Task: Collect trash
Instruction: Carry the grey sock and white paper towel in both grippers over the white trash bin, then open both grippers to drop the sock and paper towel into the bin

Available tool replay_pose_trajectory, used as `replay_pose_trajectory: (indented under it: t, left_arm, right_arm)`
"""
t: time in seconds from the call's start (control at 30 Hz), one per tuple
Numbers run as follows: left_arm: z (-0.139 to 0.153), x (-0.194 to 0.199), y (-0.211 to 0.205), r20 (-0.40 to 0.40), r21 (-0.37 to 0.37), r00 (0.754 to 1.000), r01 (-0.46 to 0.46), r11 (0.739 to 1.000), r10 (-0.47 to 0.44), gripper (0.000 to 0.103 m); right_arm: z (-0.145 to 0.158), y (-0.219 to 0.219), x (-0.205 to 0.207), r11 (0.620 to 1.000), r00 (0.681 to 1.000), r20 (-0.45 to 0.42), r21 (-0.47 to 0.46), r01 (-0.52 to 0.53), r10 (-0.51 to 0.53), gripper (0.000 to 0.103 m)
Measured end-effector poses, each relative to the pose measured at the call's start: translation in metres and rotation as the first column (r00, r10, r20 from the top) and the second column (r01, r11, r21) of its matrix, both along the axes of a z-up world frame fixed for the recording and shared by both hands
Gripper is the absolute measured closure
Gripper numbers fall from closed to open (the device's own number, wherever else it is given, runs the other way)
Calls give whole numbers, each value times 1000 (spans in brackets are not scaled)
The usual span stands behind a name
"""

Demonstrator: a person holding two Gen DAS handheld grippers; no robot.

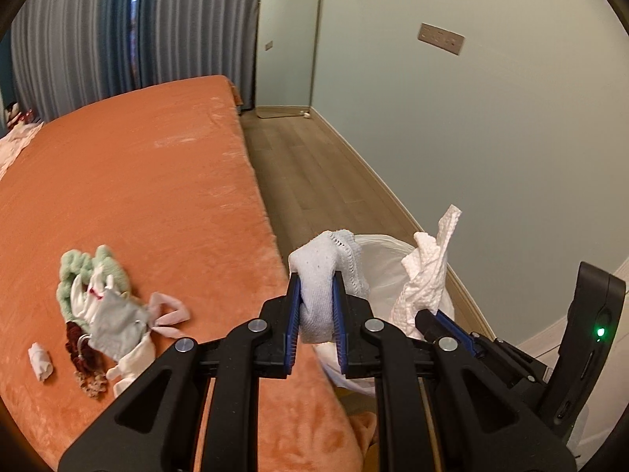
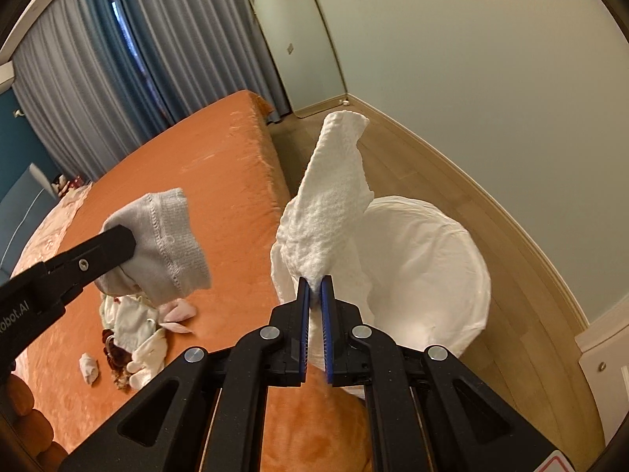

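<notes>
My left gripper (image 1: 316, 275) is shut on a pale grey-blue sock (image 1: 322, 271), held at the bed's edge beside the bin; the sock also shows in the right wrist view (image 2: 169, 244). My right gripper (image 2: 314, 281) is shut on a crumpled white paper towel (image 2: 330, 204), held above the rim of a bin lined with a white bag (image 2: 424, 275). The paper towel (image 1: 424, 271) and bin bag (image 1: 377, 263) show in the left wrist view too. A small white wad (image 1: 40, 361) lies on the orange bed (image 1: 137, 188).
A pile of small clothes (image 1: 98, 306) lies on the bed near the wad. Wooden floor (image 1: 314, 173) runs between bed and pale wall. A mirror (image 1: 287, 39) leans in the far corner. Grey curtains (image 1: 118, 39) hang behind the bed.
</notes>
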State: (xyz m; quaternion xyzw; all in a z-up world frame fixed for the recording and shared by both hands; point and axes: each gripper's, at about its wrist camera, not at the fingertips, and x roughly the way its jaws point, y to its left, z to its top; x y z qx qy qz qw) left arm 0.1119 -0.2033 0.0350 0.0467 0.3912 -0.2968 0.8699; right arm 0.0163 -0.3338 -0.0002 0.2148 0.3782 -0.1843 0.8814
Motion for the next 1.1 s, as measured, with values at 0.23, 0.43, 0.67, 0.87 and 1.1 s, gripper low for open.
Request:
replay_pose_trajectory:
  t: [0.23, 0.43, 0.67, 0.87, 1.1]
  left_arm:
    - [-8, -4, -37, 0, 24, 999, 55, 998, -55, 88]
    - [-15, -5, -58, -3, 41, 996, 84, 996, -84, 88]
    - [-24, -3, -79, -14, 54, 994, 108, 993, -107, 88]
    - [-30, 2, -88, -25, 54, 993, 120, 991, -118, 84]
    - [-23, 7, -81, 17, 35, 997, 73, 997, -74, 43]
  right_arm:
    - [-14, -29, -13, 999, 999, -5, 22, 48, -48, 97]
    - [-22, -40, -22, 997, 997, -11, 34, 71, -71, 97]
    - [-35, -51, -18, 995, 996, -27, 48, 84, -83, 97]
    - [-41, -56, -12, 996, 996, -35, 50, 79, -78, 96]
    - [-38, -58, -11, 993, 993, -27, 24, 113, -112, 62]
